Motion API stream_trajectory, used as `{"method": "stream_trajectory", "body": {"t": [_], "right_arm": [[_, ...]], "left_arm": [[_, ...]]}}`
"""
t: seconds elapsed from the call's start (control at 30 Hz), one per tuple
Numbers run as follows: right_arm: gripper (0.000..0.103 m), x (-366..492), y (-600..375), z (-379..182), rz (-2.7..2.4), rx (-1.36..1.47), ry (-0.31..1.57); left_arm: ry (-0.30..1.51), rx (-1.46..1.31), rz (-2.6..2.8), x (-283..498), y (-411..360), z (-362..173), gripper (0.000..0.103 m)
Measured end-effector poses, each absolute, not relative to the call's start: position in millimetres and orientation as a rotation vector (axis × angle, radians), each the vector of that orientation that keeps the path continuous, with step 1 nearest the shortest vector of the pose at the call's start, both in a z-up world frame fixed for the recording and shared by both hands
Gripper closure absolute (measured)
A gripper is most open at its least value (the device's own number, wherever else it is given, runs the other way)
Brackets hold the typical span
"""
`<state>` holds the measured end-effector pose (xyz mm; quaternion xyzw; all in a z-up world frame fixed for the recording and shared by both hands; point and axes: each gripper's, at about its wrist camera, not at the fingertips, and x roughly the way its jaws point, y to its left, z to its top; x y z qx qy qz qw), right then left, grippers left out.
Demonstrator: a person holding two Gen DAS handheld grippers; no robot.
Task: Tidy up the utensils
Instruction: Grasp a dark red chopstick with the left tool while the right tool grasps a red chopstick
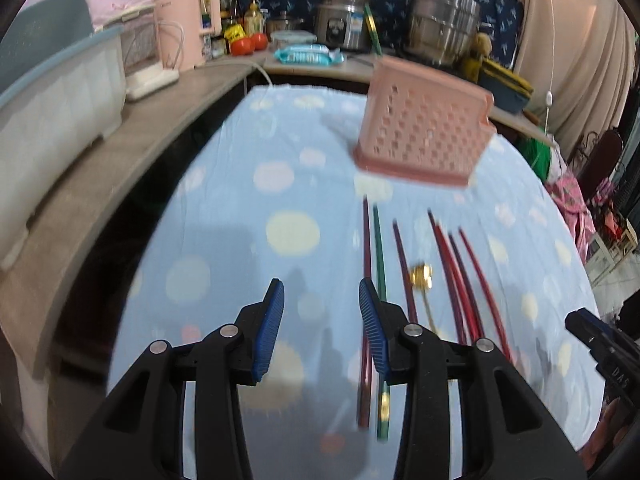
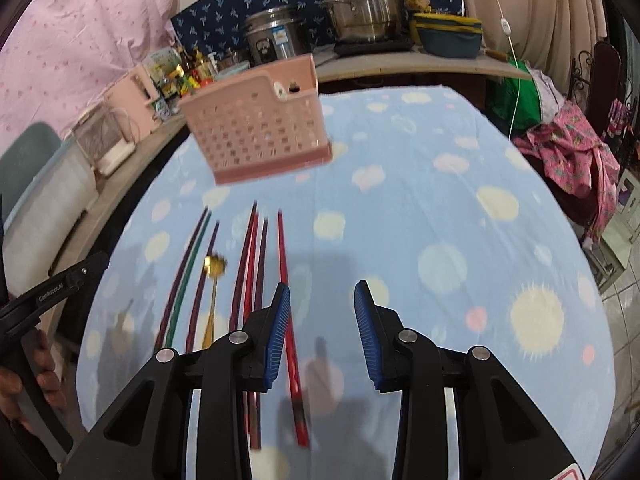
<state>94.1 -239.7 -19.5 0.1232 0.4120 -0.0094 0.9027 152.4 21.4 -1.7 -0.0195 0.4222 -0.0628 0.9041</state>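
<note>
A pink perforated basket stands on the blue dotted tablecloth. In front of it lie several chopsticks, dark red, red and one green, side by side, and a gold spoon among them. My left gripper is open and empty above the cloth, just left of the chopsticks. My right gripper is open and empty, just right of the rightmost red chopstick. The other gripper shows at the edge of each view.
A counter runs along the left and back with a plastic tub, a pink appliance, bottles, tomatoes, steel pots and a blue lunch box. Clothes lie at the right.
</note>
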Motion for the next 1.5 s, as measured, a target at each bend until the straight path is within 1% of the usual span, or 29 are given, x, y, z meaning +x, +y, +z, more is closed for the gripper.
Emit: {"method": "stream_trajectory", "body": {"t": [0.33,0.7,0.8,0.87,1.17,1.27,1.5], "right_arm": [[0.070,59,-210,-56,0.015,0.203,0.927],[0.073,57,-205,-70,0.008,0.197,0.941],[0.074,58,-206,-72,0.006,0.198,0.947],[0.080,59,-205,-74,0.010,0.200,0.953],[0.091,62,-204,-78,0.014,0.190,0.964],[0.093,61,-204,-78,0.015,0.194,0.964],[0.095,62,-204,-79,0.019,0.190,0.964]], "left_arm": [[0.936,-0.021,-0.153,107,19,-32,0.066],[0.958,-0.011,-0.175,97,10,-47,0.066],[0.965,-0.008,-0.179,98,8,-50,0.066],[0.969,-0.008,-0.182,98,7,-51,0.066],[0.979,-0.009,-0.180,100,7,-57,0.066],[0.982,-0.012,-0.185,100,7,-58,0.066],[0.990,-0.002,-0.188,103,2,-62,0.066]]}}
